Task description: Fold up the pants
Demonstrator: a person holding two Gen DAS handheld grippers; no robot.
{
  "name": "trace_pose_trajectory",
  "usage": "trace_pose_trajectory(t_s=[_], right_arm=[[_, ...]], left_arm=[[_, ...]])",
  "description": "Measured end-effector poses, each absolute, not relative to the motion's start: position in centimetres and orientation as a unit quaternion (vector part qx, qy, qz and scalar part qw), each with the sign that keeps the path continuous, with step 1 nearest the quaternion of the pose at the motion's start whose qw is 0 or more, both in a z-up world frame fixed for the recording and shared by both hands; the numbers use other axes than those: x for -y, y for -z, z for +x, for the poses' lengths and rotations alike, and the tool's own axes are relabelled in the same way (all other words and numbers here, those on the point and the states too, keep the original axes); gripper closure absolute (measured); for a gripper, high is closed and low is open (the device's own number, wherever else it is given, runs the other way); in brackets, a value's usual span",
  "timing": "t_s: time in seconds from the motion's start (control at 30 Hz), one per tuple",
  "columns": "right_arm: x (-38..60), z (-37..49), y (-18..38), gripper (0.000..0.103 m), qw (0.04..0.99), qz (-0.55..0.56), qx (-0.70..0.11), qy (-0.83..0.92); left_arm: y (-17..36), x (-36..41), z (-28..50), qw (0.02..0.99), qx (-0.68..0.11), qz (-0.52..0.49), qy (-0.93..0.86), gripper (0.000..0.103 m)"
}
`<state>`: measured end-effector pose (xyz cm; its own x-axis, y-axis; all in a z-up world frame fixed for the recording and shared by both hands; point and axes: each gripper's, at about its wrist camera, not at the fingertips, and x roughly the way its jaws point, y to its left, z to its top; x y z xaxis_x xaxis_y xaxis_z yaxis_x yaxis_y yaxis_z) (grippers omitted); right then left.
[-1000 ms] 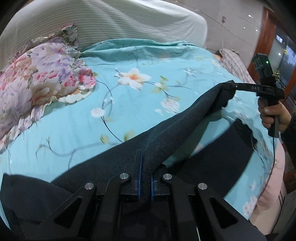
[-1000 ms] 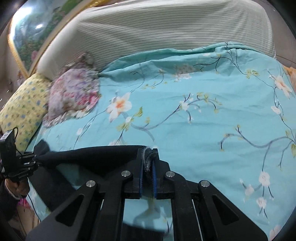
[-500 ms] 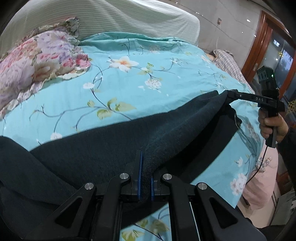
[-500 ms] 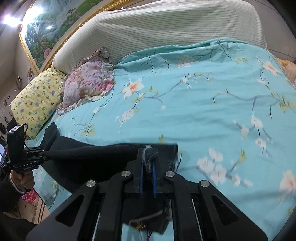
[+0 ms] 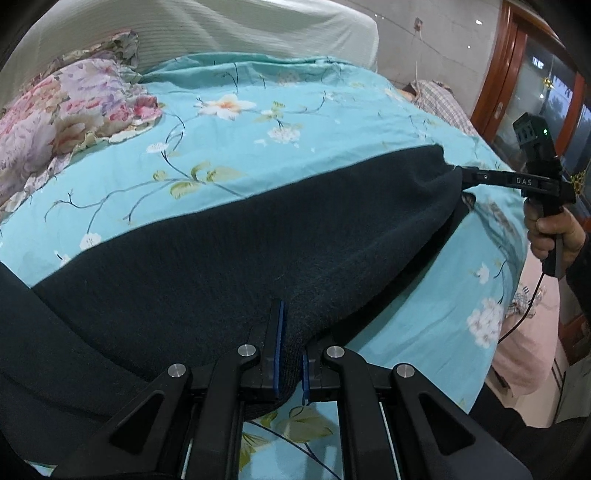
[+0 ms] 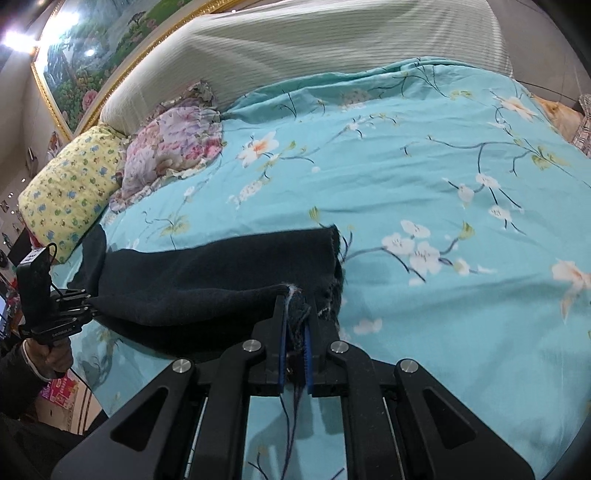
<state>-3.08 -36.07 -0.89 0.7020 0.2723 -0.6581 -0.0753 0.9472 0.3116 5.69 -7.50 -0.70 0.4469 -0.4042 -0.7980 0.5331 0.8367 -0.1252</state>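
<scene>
Left wrist view. Item: dark pants (image 5: pixel 258 254), knitted fabric, lying in a broad band across the turquoise floral bedspread (image 5: pixel 295 122). Left gripper (image 5: pixel 290 354): fingers pressed together on a fold of the pants' near edge, the cloth rising between the blue pads. Right gripper (image 5: pixel 466 176): at the far right end of the pants, its thin fingers pinching the fabric corner there, held by the person's right hand (image 5: pixel 552 230); a cable (image 5: pixel 524 314) hangs below that hand. The cloth spans between the two grippers, with a second dark layer showing beneath its right edge. Floral pillow (image 5: pixel 55 122): beyond the pants to the left, resting on the bedspread. Striped headboard (image 5: pixel 221 29): behind the pillow. Plaid cloth (image 5: pixel 443 103): beyond the pants' right end, at the bedspread's edge. Wooden door frame (image 5: pixel 495 81): past the plaid cloth.

Right wrist view. Right gripper (image 6: pixel 294 332): fingers closed on a bunched, frayed end of the pants (image 6: pixel 221 273), loose threads (image 6: pixel 291 417) trailing down between the fingers. The pants run leftward over the bedspread (image 6: pixel 424 166), a folded lower layer ending just beyond the gripper. Left gripper (image 6: pixel 86 301): at the pants' far left end, clamped on the cloth, held by the left hand (image 6: pixel 55 356). Yellow pillow (image 6: pixel 66 184): beyond the pants' left end. Floral pillow (image 6: pixel 173 144): just beside the yellow one. Headboard (image 6: pixel 314 40) and framed painting (image 6: pixel 92 51): behind both pillows.
</scene>
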Motion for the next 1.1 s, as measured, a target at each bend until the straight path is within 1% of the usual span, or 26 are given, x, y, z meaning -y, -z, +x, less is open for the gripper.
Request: trace_pose_trajectory(t_s=[0.1,0.13,0.17,0.2,0.23,0.27,0.3,0.33,0.4,0.5,0.57,0.73,1.1], right_arm=[[36.2,-3.3,1.5,0.095,0.912,0.128,-0.380,-0.086],[36.2,-3.3,1.7,0.095,0.912,0.129,-0.381,-0.083],[36.3,-3.3,1.9,0.095,0.909,0.132,-0.386,-0.081],[36.4,-3.3,2.1,0.089,0.907,0.135,-0.392,-0.077],[36.5,-3.4,2.1,0.084,0.907,0.134,-0.393,-0.071],[36.5,-3.7,2.1,0.065,0.907,0.132,-0.395,-0.059],[36.5,-4.0,2.0,0.049,0.907,0.131,-0.397,-0.047],[36.6,-4.3,1.9,0.047,0.908,0.131,-0.396,-0.037],[37.1,-5.3,1.3,0.047,0.913,0.142,-0.381,-0.034],[37.2,-6.4,0.3,0.047,0.920,0.156,-0.358,-0.027],[36.7,-6.8,-0.4,0.047,0.923,0.163,-0.346,-0.028],[33.4,-6.2,-1.5,0.047,0.927,0.163,-0.331,-0.065],[23.6,-2.4,-1.1,0.047,0.905,0.164,-0.349,-0.181]], left_arm=[[1.3,7.6,5.7,0.844,-0.453,0.072,0.277,0.095],[1.5,7.6,5.7,0.844,-0.455,0.073,0.276,0.093],[1.5,7.7,5.6,0.844,-0.455,0.075,0.273,0.088],[1.6,7.7,5.5,0.844,-0.455,0.074,0.273,0.085],[1.5,7.7,5.4,0.842,-0.457,0.069,0.277,0.078],[1.4,7.6,5.3,0.842,-0.457,0.065,0.280,0.070],[1.4,7.6,5.1,0.841,-0.458,0.063,0.280,0.065],[1.3,7.5,5.0,0.842,-0.457,0.062,0.280,0.056],[1.2,7.4,4.6,0.845,-0.454,0.061,0.276,0.052],[0.9,6.7,4.2,0.848,-0.455,0.046,0.269,0.050],[0.5,5.9,4.1,0.851,-0.454,0.030,0.263,0.044],[-0.9,3.2,3.9,0.866,-0.444,-0.011,0.230,0.036],[-2.3,-4.2,5.2,0.886,-0.438,-0.076,0.135,0.035]])
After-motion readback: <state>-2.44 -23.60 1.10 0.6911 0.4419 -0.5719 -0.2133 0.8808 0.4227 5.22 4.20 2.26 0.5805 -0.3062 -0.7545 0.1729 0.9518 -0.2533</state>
